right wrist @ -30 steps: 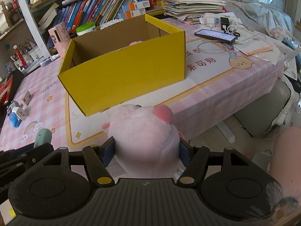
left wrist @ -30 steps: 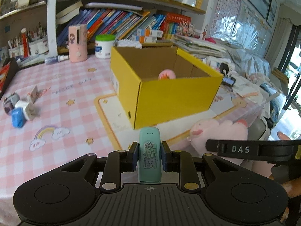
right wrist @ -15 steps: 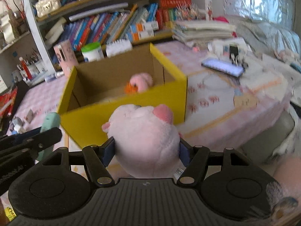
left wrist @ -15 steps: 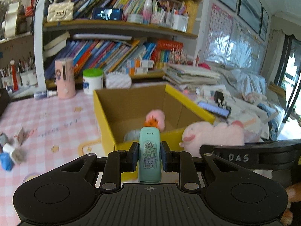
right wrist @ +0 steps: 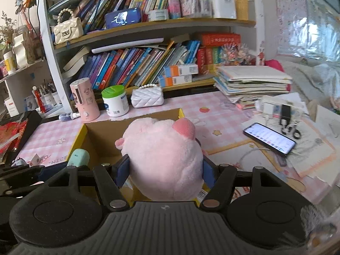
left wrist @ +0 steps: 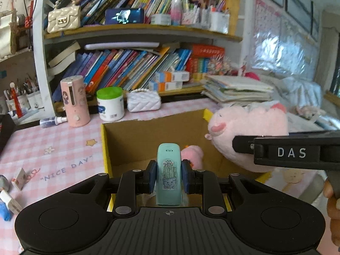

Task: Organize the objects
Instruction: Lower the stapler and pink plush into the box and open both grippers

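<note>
My left gripper [left wrist: 168, 177] is shut on a small mint-green case with a cactus sticker [left wrist: 169, 174], held upright over the near edge of the open yellow cardboard box [left wrist: 127, 146]. A small pink fluffy toy [left wrist: 192, 155] lies inside the box. My right gripper [right wrist: 164, 170] is shut on a big pink plush pig [right wrist: 163, 157], which hangs above the box's right side [right wrist: 84, 132]. In the left wrist view the pig [left wrist: 248, 131] and the right gripper's black finger [left wrist: 286, 152] show at the right. The mint case [right wrist: 77, 158] shows at the lower left of the right wrist view.
The pink checked tablecloth [left wrist: 53, 148] carries a pink cylinder [left wrist: 74, 104], a green-lidded white tub [left wrist: 110, 104] and a white quilted purse [left wrist: 143, 101] behind the box. A phone [right wrist: 268, 138] and a paper stack [right wrist: 252, 85] lie to the right. Small items [left wrist: 12, 193] sit at the left edge.
Both grippers have moved forward and up with their loads, from in front of the box to over its opening. The box interior is now below them. Neither grip has changed.
</note>
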